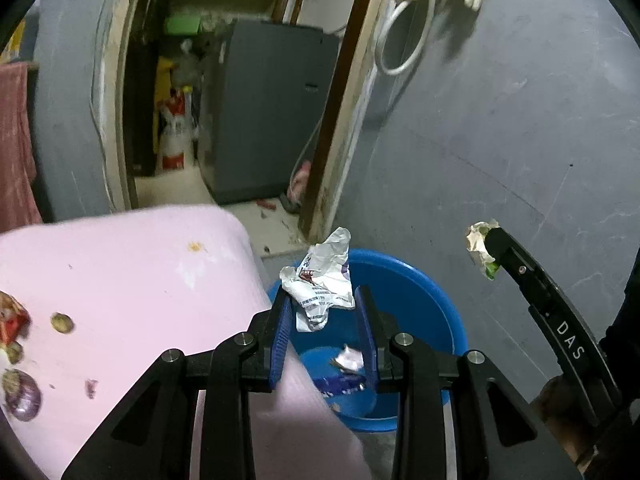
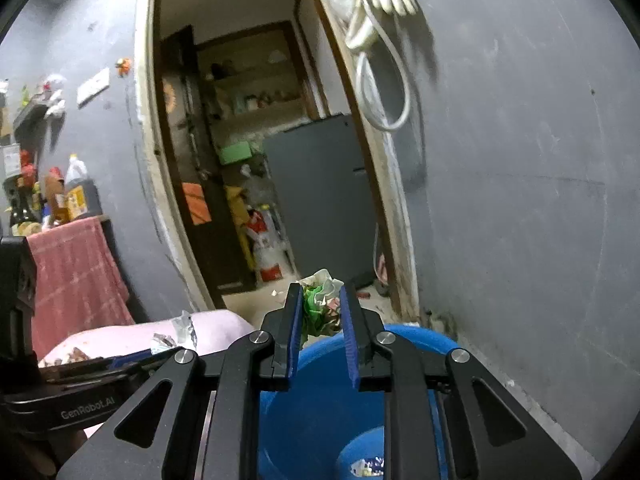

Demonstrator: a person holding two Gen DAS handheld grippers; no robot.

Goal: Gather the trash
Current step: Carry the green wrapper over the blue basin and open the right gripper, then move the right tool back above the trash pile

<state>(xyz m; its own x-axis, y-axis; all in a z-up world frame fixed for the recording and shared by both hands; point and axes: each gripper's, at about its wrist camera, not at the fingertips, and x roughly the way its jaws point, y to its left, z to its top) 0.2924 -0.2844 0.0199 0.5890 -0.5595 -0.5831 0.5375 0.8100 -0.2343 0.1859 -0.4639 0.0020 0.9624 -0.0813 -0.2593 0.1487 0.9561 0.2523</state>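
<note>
My left gripper (image 1: 325,300) stands over the blue bucket (image 1: 420,292), its blue pads wide apart around a crumpled white printed wrapper (image 1: 320,280) that sits loose between them. My right gripper (image 2: 320,304) is shut on a crumpled green and white wrapper (image 2: 320,300) above the bucket (image 2: 320,400). In the left wrist view the right gripper's fingertip with that wrapper (image 1: 482,246) shows at the right. Scraps of trash (image 1: 348,360) lie at the bucket's bottom.
A pink table (image 1: 140,288) with food scraps and an onion (image 1: 22,396) stands left of the bucket. A grey wall (image 1: 500,120) is behind it. A doorway (image 2: 248,160) opens onto a cluttered room with a grey appliance (image 1: 264,112).
</note>
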